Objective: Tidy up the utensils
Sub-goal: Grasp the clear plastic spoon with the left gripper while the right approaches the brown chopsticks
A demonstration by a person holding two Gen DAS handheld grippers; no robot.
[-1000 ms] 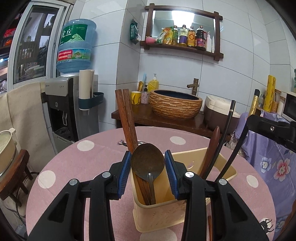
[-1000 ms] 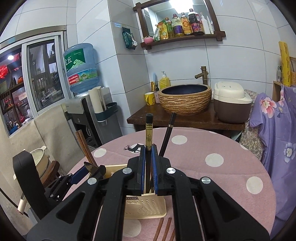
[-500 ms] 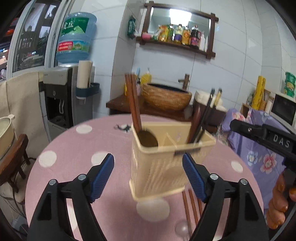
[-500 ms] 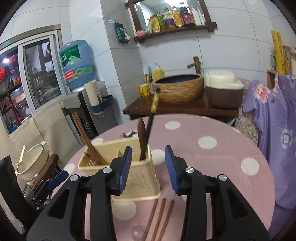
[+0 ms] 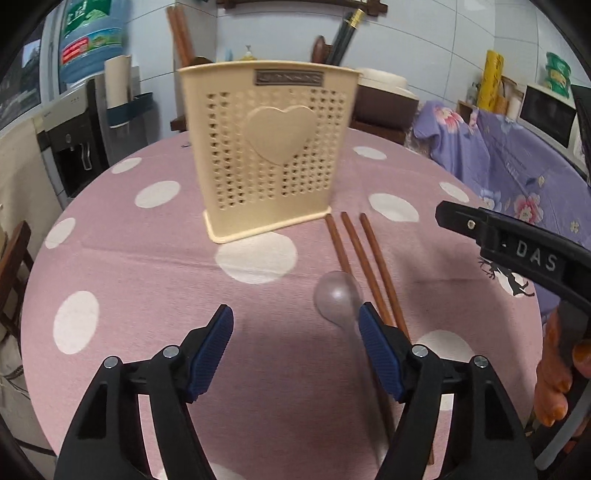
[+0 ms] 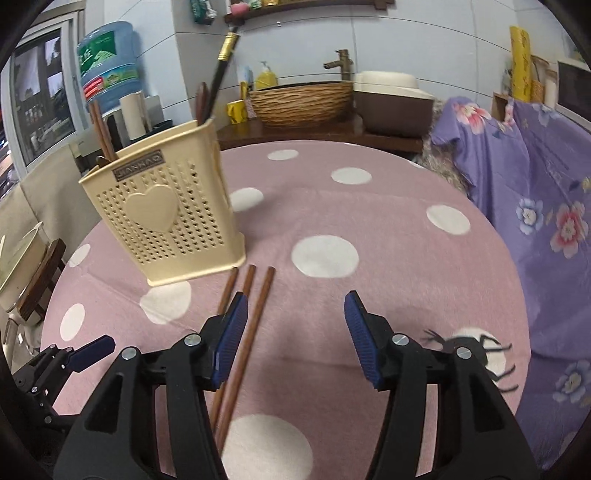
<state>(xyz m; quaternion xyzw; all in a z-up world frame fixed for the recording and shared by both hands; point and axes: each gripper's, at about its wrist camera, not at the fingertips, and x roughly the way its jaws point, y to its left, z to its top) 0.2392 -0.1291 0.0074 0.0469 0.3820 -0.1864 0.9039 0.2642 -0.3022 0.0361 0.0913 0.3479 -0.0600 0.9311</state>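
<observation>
Cream holder (image 5: 267, 155) stands upright on the table, chopsticks poking out; three brown chopsticks (image 5: 364, 258) and a clear spoon (image 5: 338, 295) lie just beside it.

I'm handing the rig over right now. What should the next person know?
Left gripper: empty, jaws closing. Right gripper: empty, jaws opening.
Holder stands on the table; brown chopsticks, a black chopstick and a dark spoon are in it.
Left to do: three chopsticks and a clear spoon lie in front of the holder.
</observation>
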